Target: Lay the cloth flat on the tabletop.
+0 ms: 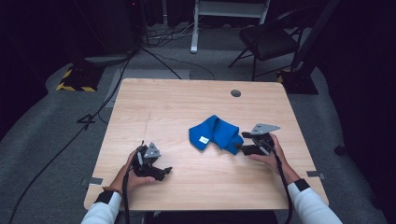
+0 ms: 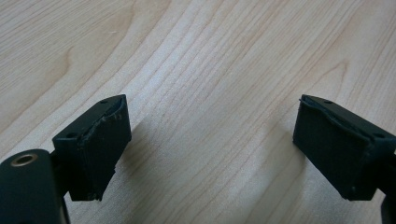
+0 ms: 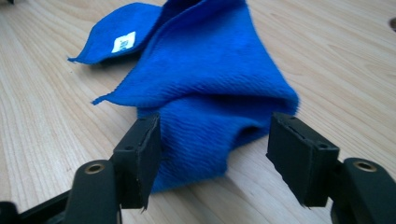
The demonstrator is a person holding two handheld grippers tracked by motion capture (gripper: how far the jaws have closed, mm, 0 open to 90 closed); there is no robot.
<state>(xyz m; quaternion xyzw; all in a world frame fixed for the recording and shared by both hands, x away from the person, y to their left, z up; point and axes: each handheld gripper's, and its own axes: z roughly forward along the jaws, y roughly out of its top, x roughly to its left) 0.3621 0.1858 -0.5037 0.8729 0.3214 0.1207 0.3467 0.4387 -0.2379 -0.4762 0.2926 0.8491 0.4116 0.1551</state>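
Table (image 1: 187, 112): light wood, square. Blue cloth (image 1: 215, 133): crumpled right of centre, white label up. Right tongs (image 3: 212, 154): jaws wide, straddling the cloth's near end, one pad (image 3: 148, 149) against the fabric; not clamped. Left tongs (image 2: 210, 140): jaws wide over bare wood near the front-left edge, holding nothing. Label print illegible.
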